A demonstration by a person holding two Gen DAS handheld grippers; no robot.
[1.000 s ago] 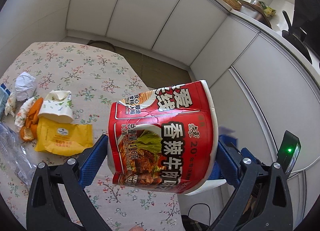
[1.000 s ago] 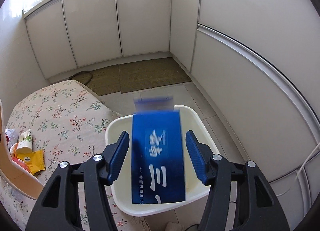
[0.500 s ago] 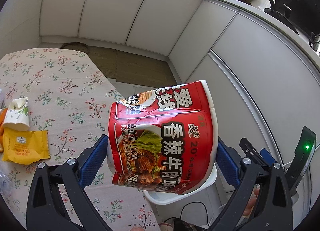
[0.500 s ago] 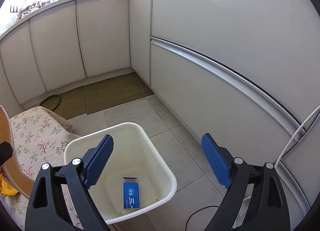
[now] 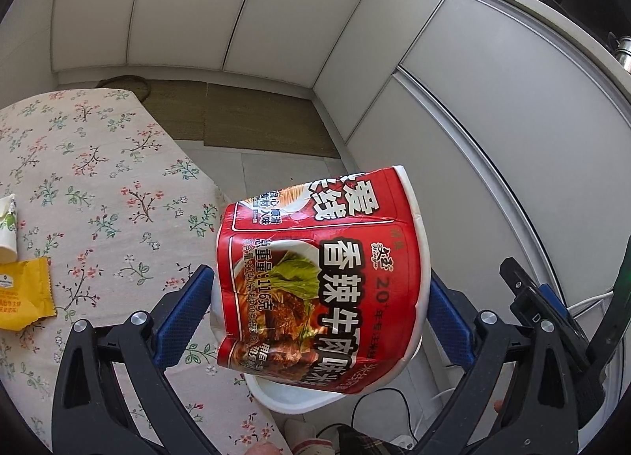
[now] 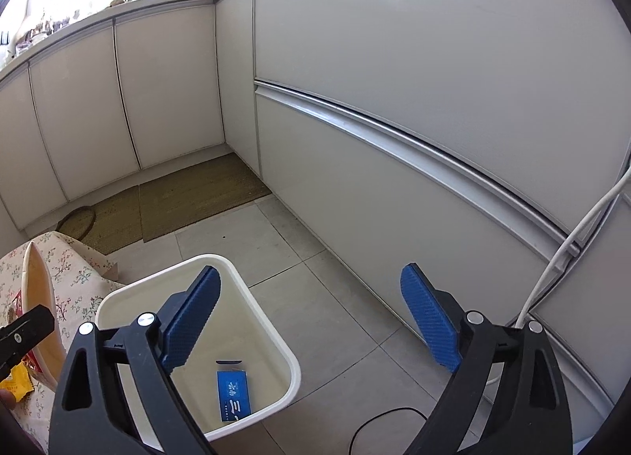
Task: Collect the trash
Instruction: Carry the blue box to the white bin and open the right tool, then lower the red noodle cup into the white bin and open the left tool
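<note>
My left gripper [image 5: 315, 309] is shut on a crumpled red instant-noodle cup [image 5: 319, 289], held in the air past the table's right edge, above the white trash bin [image 5: 292, 399] that shows under it. My right gripper [image 6: 311, 321] is open and empty, over the floor to the right of the trash bin [image 6: 272, 332]. A blue packet [image 6: 233, 396] lies on the bin's bottom. The cup's rim [image 6: 33, 285] and my left gripper's finger show at the left edge of the right wrist view.
The table [image 5: 98, 187] with a floral cloth holds a yellow wrapper [image 5: 23, 293] and a paper cup [image 5: 8, 230] at the left. White cabinets [image 6: 394, 120] line the room. A brown mat [image 6: 189, 198] lies on the tiled floor. Cables [image 6: 378, 423] run beside the bin.
My right gripper opened and dropped the blue packet into the bin, then swung right. My left gripper carried the noodle cup rightward off the table toward the bin.
</note>
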